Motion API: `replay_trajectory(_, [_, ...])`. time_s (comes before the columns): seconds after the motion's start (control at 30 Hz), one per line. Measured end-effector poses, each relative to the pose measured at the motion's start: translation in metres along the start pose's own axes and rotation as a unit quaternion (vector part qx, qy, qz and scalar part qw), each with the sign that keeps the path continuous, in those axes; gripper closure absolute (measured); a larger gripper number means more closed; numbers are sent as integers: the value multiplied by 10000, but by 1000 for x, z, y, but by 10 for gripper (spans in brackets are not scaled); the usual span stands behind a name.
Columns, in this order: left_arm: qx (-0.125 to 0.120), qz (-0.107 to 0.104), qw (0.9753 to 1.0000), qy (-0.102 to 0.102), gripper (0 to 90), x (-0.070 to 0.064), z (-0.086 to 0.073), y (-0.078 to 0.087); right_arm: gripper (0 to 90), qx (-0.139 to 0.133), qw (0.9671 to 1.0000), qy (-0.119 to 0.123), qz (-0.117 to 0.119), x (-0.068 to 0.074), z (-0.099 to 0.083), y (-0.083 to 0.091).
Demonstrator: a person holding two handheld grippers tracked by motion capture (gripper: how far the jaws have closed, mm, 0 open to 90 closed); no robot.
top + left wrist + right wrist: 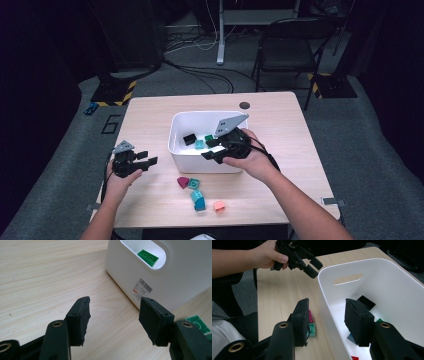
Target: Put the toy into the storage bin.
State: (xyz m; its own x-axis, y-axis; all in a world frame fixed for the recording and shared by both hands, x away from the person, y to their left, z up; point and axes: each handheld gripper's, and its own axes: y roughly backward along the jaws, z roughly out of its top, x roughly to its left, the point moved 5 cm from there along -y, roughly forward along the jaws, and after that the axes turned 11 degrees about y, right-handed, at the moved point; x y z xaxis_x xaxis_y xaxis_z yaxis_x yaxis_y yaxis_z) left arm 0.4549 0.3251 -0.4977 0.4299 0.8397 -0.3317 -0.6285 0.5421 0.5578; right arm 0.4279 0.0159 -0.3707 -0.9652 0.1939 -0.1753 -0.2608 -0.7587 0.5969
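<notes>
While the right gripper (214,149) hangs over the white bin's (175,131) near wall, jaws apart and empty, the high view counts three blocks inside and four loose blocks (198,193) on the table (280,130). Left gripper view: left gripper (113,315) gaping, holding nothing, just beside the bin. Right gripper view: one jaw outside the wall, one inside.

Your light wooden table (280,130) is carrying a white bin (176,131); near its front wall, magenta (183,182), green (194,184), teal (198,200) and salmon (219,206) bricks are lying loose.
</notes>
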Motion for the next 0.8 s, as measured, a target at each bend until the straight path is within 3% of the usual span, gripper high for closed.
replay_trajectory(0.47, [-5, 12, 10000, 22, 416, 1, 0, 0, 544, 17, 9998, 21, 178, 28, -28, -12])
replay_trajectory(0.8, [14, 14, 10000, 25, 416, 1, -1, -1, 545, 36, 9994, -216, 271, 37, -53, -23])
